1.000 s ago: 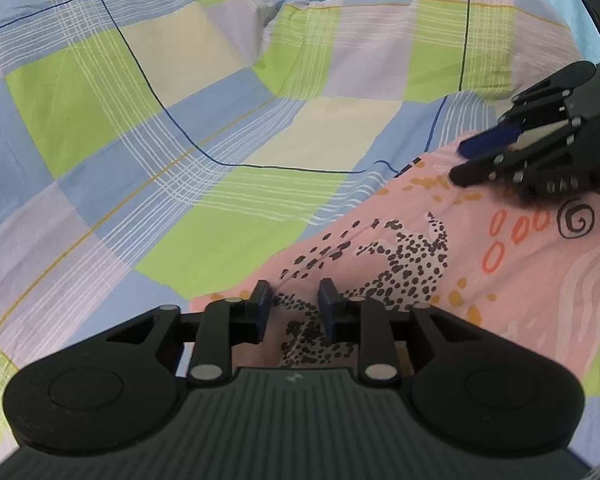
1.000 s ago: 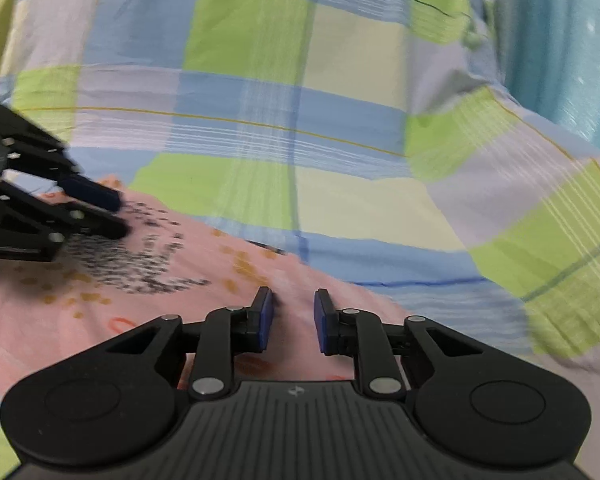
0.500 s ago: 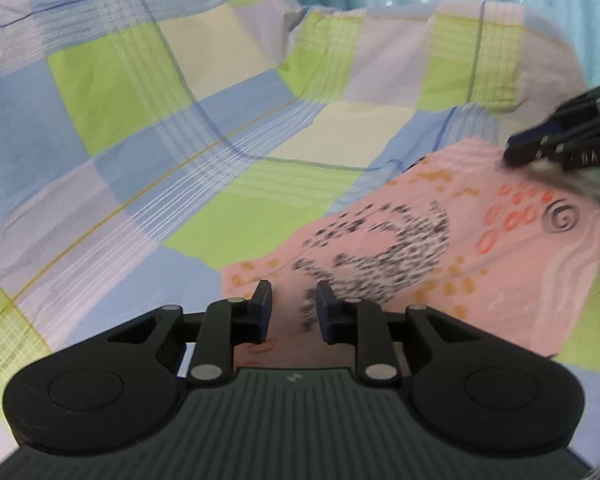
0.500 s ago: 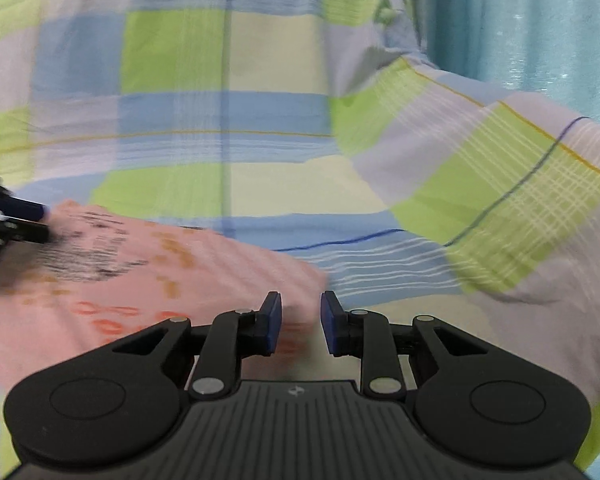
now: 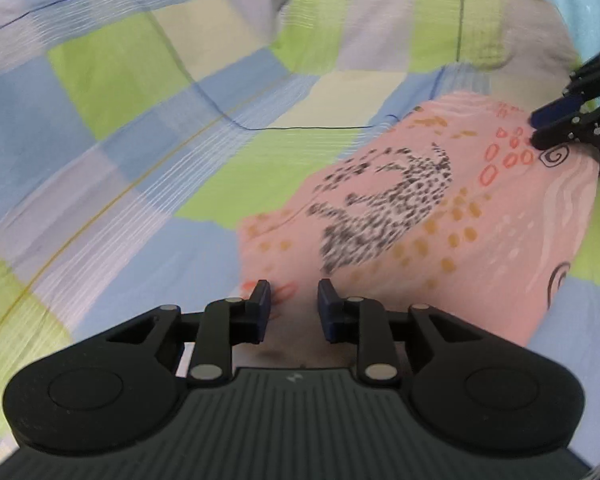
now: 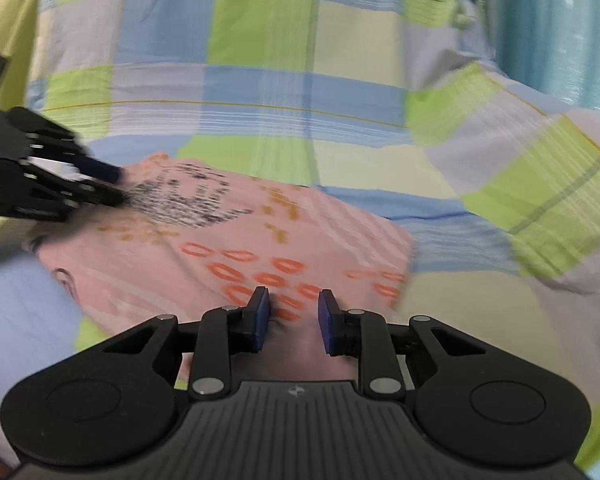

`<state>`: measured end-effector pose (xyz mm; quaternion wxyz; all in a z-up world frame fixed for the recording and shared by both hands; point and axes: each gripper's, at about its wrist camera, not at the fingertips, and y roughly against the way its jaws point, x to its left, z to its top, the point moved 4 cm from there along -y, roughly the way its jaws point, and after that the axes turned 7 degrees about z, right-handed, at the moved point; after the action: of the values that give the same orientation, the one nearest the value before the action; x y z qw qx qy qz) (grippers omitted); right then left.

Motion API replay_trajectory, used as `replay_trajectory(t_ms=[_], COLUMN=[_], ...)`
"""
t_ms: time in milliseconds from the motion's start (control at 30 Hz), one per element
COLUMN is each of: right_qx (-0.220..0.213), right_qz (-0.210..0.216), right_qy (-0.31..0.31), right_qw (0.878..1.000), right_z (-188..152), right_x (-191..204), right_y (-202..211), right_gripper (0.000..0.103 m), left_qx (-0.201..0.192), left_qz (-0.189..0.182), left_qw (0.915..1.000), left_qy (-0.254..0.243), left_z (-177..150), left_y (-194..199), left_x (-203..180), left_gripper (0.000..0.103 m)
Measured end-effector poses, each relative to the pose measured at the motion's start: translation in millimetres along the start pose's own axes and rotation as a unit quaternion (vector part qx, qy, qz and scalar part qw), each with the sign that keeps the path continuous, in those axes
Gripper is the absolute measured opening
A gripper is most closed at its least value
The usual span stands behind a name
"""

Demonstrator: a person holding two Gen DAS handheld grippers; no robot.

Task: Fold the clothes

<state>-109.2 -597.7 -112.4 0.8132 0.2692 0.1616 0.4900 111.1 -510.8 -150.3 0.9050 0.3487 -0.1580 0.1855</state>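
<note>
A folded pink garment [image 5: 420, 216] with a black speckled print, orange dots and red rings lies flat on a checked bedsheet [image 5: 140, 120]. My left gripper [image 5: 292, 308] hovers open over the garment's near left corner, nothing between its fingers. My right gripper [image 5: 536, 131] shows at the far right edge of the garment, by a black spiral mark. In the right wrist view the garment [image 6: 220, 248] spreads to the left, and my right gripper [image 6: 292, 318] stands open over the red rings. The left gripper [image 6: 118, 187] points at the speckled print, blurred.
The blue, green and cream bedsheet [image 6: 300, 80] runs all around the garment, with soft wrinkles and a raised fold at the back. A teal curtain [image 6: 560, 20] hangs behind the bed.
My left gripper has drawn back to the garment's near corner. The right gripper swung off to the right, then came back over the red rings. Both stayed open.
</note>
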Motion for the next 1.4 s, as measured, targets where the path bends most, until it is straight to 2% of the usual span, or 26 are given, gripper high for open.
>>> replay_trajectory(t_ms=[67,167,233,333,400,467,600,667,833,1067,1133,1233,1400], right_qx=[0.003,-0.007,-0.024,-0.040,-0.026,-0.009,0.019,0.017,-0.036,-0.058,-0.068,-0.063,-0.044], right_qz=[-0.018,-0.035,-0.030,-0.007,0.011,0.012,-0.033,-0.049,-0.008,0.035,0.057,0.079,0.087], right_qy=[-0.007,-0.023,-0.028,-0.022,-0.020,-0.017,-0.044,-0.069,-0.144,-0.161,-0.175,-0.186,-0.163], right_qw=[1.000,0.999,0.999,0.999,0.999,1.000,0.998,0.996,0.989,0.985,0.980,0.977,0.982], right_z=[-5,-11,-13,-18,-23,-28,-40,-47,-52,-45,-43,-40,-37], right_x=[-8,-14,-11,9,21,23,-3,-18,-40,-39,-39,-36,-22], right_y=[5,19,32,48,47,42,41,47,68,68,69,61,47], right_gripper=[0.024,0.024,0.025,0.024,0.024,0.024,0.024,0.025,0.025,0.025,0.025,0.025,0.025], left_qx=[0.006,-0.010,-0.021,-0.044,-0.047,-0.040,-0.025,-0.018,-0.046,-0.067,-0.073,-0.082,-0.072], left_qz=[0.014,0.015,0.015,-0.015,-0.028,-0.025,-0.020,-0.017,-0.054,-0.107,-0.122,-0.144,-0.135], left_qw=[0.9999,0.9998,0.9997,0.9989,0.9984,0.9988,0.9993,0.9995,0.9971,0.9897,0.9866,0.9814,0.9848], left_qy=[0.008,0.006,0.005,0.005,-0.012,-0.014,-0.018,-0.020,-0.026,-0.068,-0.080,-0.097,-0.083], left_z=[-5,-2,0,8,9,7,1,-1,25,50,56,66,60], left_y=[6,25,37,51,53,53,52,51,55,42,38,32,32], left_x=[7,2,-2,-27,-45,-46,-47,-48,-76,-135,-151,-176,-165], left_gripper=[0.022,0.021,0.021,0.021,0.021,0.021,0.022,0.021,0.021,0.021,0.016,0.014,0.016])
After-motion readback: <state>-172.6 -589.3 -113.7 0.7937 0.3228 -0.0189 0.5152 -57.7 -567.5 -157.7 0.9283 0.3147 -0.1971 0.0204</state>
